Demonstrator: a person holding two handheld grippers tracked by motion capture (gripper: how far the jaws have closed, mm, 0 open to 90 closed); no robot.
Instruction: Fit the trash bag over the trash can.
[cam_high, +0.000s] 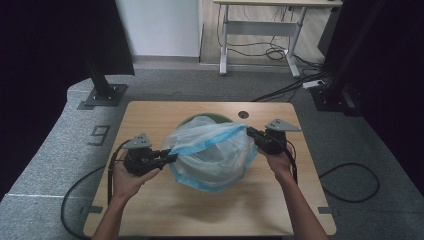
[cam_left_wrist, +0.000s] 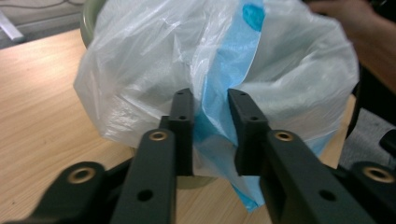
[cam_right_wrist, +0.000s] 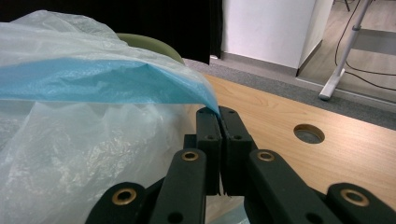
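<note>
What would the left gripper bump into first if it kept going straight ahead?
Probably the bag. The left gripper points right at it, and the bag's blue band already hangs between its jaws. The green bin lies behind.

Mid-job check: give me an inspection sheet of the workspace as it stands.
Surface: wooden table, round hole near far edge.
Job's things: clear bag with blue rim draped over green bin.
Clutter: nothing seen.
Grippers: left gripper open, blue rim between jaws; right gripper shut on bag rim.
Cables: black cable looped on floor at right; more under far desk.
Surroundings: grey carpet, black stands, white wall.
</note>
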